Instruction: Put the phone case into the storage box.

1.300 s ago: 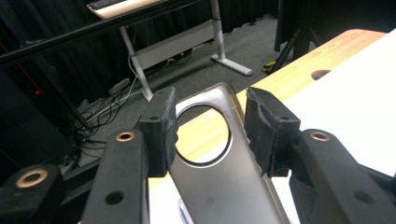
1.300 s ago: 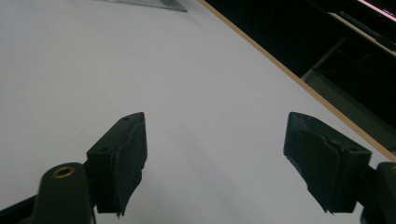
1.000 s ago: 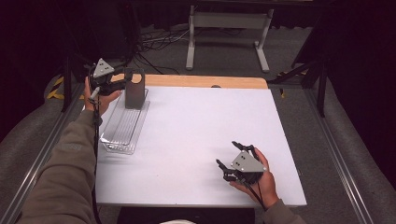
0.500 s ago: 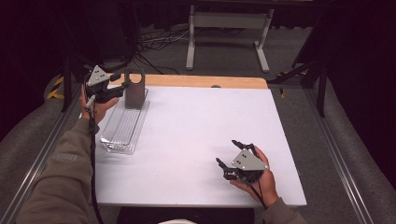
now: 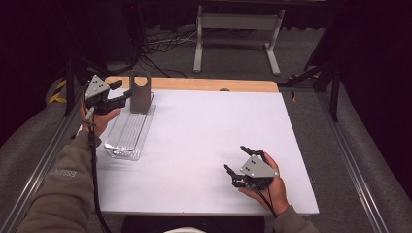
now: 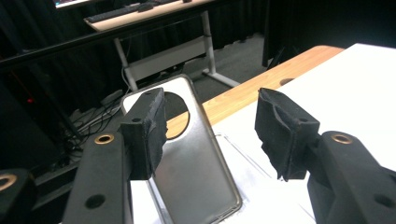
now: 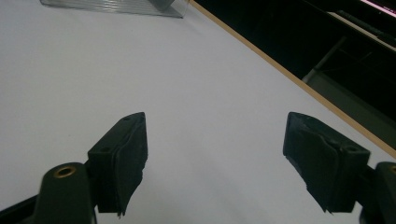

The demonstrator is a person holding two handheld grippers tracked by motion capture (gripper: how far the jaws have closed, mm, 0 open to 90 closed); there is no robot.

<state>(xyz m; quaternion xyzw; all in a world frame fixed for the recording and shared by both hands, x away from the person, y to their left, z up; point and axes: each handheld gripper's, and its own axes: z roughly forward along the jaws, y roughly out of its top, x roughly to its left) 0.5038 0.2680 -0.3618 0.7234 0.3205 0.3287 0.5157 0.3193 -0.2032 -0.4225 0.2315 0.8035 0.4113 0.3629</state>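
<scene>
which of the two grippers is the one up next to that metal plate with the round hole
The left gripper, at the table's far left corner. Its jaws have just been opening and are apart beside the upright metal plate, which stands in the clear tray. The right gripper sits open near the front edge.

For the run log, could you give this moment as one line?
left gripper: open, jaws just opening, beside metal plate | plate: upright in clear tray | right gripper: open, empty

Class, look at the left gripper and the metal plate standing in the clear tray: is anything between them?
Nothing visible. The left gripper faces the metal plate directly, jaws open and just widened, nothing between them. The plate stands at the far end of the clear tray.
</scene>
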